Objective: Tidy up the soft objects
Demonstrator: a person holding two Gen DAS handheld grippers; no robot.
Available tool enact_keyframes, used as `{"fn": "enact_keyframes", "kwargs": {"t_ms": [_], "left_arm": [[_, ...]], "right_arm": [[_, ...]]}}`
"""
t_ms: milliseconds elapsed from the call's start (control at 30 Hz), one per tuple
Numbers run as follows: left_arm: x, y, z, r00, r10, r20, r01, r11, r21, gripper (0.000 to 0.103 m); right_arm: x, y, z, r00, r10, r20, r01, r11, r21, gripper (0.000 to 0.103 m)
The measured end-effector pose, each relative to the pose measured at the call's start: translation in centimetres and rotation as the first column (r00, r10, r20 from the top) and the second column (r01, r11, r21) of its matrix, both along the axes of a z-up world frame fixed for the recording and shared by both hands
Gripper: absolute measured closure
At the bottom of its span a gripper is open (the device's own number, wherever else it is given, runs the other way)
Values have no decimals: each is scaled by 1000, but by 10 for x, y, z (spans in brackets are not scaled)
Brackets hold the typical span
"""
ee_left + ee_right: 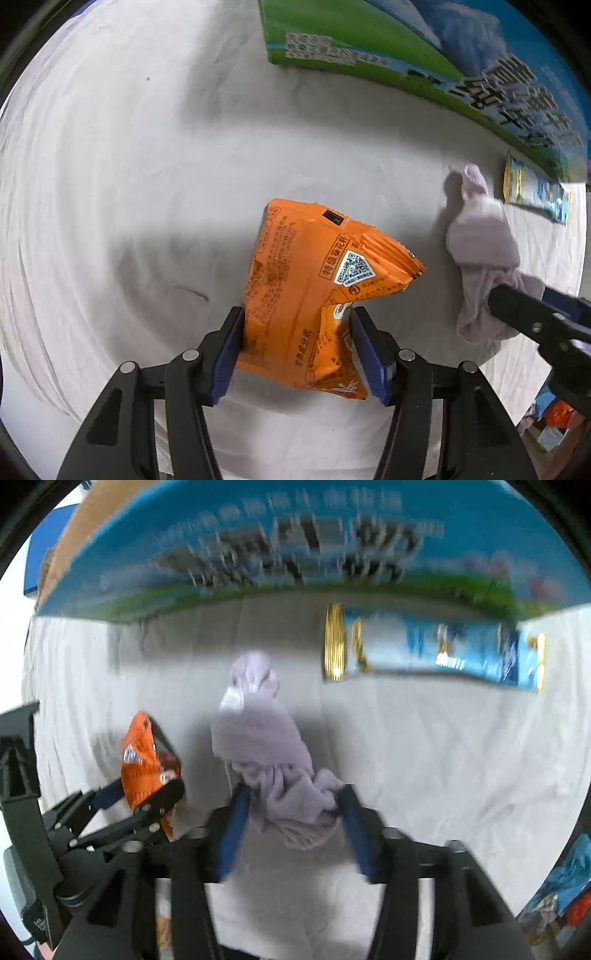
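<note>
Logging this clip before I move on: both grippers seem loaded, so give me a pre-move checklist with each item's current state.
1. Left gripper shut on the crinkled orange foil snack packet: ok.
2. Right gripper shut on the bunched lilac knitted cloth: ok.
3. Grippers apart, not touching each other: ok.
4. Large blue-green printed carton open for dropping in: cannot tell.
5. Long blue-and-gold foil packet lying untouched by the carton: ok.
6. White sheet not snagged by the cloth: cannot tell.

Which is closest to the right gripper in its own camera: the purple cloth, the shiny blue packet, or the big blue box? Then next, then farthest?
1. Purple cloth: between the right gripper's fingers.
2. Blue packet: ahead, right, on the white sheet.
3. Big box: farthest, along the back.
</note>
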State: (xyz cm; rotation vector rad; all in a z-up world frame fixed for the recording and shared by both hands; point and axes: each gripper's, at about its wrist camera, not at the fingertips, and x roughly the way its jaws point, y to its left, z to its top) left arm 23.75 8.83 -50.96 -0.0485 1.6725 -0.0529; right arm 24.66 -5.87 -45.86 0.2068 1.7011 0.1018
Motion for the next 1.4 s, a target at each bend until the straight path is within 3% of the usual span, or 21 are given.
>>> {"fn": "enact_keyframes", "kwargs": {"t_ms": [133,300,367,400,433,600,867,1100,1167,1233,1367,1400], "left_arm": [[6,-1,4,999,-2,34,1,999,38,47],[18,-11,-2,999,-7,39,4,997,81,51],[23,-12,-1,999,-9,39,6,997,77,51],[18,-4,-4,999,-9,42,6,997,76,51],[18,-6,-4,999,-8,43,5,997,77,51],[11,-4,2,999,2,51,-5,997,74,56],[-3,-8,47,995,-32,96,29,999,27,68],[-2,-7,40,997,-13,74,13,1000,8,68],[5,-7,32,999,-20,50,20,1000,3,65],[15,-6,20,999,-23,30,23,1000,-1,46],[29,-6,-8,999,-38,-34,38,999,12,44],[30,-8,-9,998,-52,-20,52,999,16,42]], "right_arm": [[18,12,-4,1000,5,26,-5,1000,-2,31],[26,30,-32,999,20,-42,-20,1000,2,32],[26,32,-33,999,8,-51,-8,1000,6,37],[26,33,-33,999,10,-50,-9,1000,13,47],[25,37,-32,998,23,-60,-23,1000,10,49],[20,45,-27,998,47,-53,-48,999,-23,54],[6,16,26,1000,22,11,-23,998,52,54],[-1,-22,72,998,6,67,-10,998,61,54],[-7,-25,75,997,1,79,-5,998,57,54],[-5,-30,74,997,-16,76,11,998,58,54],[-14,-33,75,997,-32,64,28,998,59,54],[-14,-33,71,997,-33,63,30,998,59,54]]}}
